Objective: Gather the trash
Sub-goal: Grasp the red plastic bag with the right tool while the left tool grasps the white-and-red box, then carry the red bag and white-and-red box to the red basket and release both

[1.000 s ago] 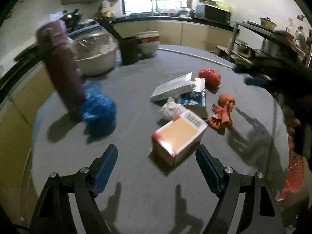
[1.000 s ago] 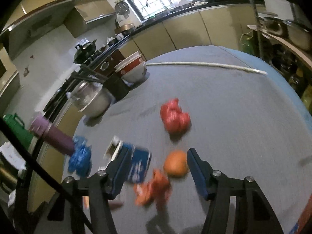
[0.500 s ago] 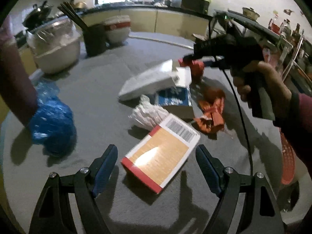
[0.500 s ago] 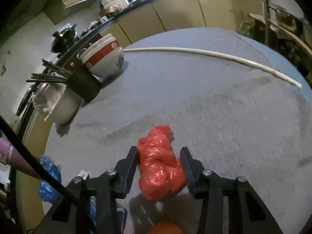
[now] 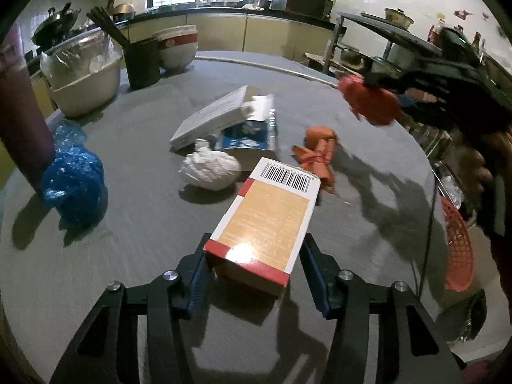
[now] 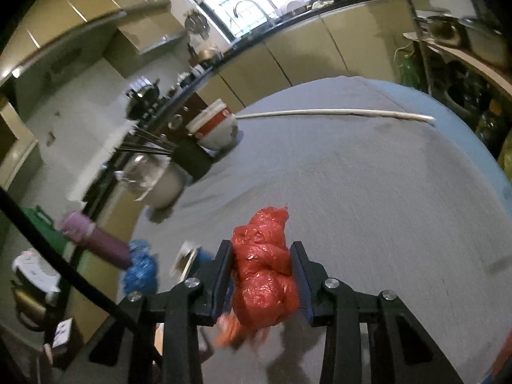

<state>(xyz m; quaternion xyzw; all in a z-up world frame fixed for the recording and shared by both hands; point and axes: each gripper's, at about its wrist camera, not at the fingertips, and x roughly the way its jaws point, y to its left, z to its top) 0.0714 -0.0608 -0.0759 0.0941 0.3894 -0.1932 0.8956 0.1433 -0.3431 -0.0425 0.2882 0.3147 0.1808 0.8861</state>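
Observation:
An orange carton (image 5: 262, 224) with red ends and a barcode lies on the grey table (image 5: 128, 224). Its near end sits between my left gripper's (image 5: 252, 262) blue pads, which are closing and touch both its sides. My right gripper (image 6: 260, 275) is shut on a crumpled red plastic bag (image 6: 262, 272) and holds it above the table. In the left wrist view that red bag (image 5: 368, 102) hangs at the right, under the blurred right gripper. Loose trash on the table: a white paper wad (image 5: 209, 169), a blue plastic bag (image 5: 73, 182), an orange knotted bag (image 5: 318, 156) and a blue packet (image 5: 249, 134).
A white flat box (image 5: 211, 115) leans on the packet. A purple flask (image 5: 19, 112), a covered metal bowl (image 5: 83, 73), a black chopstick holder (image 5: 140, 62) and stacked bowls (image 5: 176, 48) stand along the far left. A red basket (image 5: 457, 243) sits below the table's right edge.
My left gripper came forward and down over the carton and its jaws narrowed onto it. My right gripper shut on the red bag, lifted it off the table and pulled back to the right.

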